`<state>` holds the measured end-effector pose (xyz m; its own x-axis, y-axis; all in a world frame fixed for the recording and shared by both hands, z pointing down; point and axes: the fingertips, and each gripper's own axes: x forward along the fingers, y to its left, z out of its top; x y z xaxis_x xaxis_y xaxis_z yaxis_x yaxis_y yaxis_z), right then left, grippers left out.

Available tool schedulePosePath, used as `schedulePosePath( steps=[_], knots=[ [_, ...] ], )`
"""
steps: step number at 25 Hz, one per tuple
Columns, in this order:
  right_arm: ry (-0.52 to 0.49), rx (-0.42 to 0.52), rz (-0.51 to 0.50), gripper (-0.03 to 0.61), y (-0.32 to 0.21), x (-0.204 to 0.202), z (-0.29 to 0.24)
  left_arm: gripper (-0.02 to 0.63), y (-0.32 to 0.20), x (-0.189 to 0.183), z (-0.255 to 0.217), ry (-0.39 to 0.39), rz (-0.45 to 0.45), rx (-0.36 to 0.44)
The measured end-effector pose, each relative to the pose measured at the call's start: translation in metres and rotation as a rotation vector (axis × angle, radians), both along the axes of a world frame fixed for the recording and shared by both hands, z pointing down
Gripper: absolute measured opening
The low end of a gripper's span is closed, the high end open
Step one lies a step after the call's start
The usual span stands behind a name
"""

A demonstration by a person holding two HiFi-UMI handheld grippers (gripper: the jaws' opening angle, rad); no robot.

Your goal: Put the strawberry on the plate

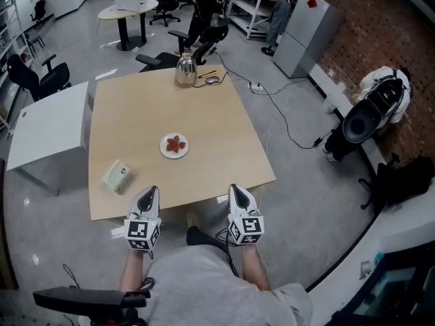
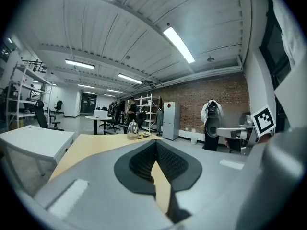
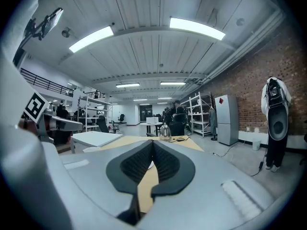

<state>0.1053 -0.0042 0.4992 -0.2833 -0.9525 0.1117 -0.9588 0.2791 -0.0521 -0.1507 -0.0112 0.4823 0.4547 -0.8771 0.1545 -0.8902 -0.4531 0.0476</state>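
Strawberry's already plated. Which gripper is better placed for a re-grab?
Left, marginally: left gripper and right gripper are both shut, empty, at the near table edge, but the plate with the strawberry lies closer to the left.

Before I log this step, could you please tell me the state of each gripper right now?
Left gripper: closed, holding nothing.
Right gripper: closed, holding nothing.

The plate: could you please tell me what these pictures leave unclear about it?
- Head view: the strawberry on the plate is too small to tell one fruit from several.
- Left gripper view: the left gripper itself hides the plate.
- Right gripper view: the right gripper hides most or all of it.
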Motion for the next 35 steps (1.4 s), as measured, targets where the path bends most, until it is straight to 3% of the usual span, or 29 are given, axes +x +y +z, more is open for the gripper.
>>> schedulePosePath(
  steps=[35],
  knots=[
    [0.003, -0.02, -0.039, 0.006, 0.002, -0.018, 0.006, 0.02, 0.006, -0.007, -0.001, -0.011, -0.006, 0.002]
  ],
)
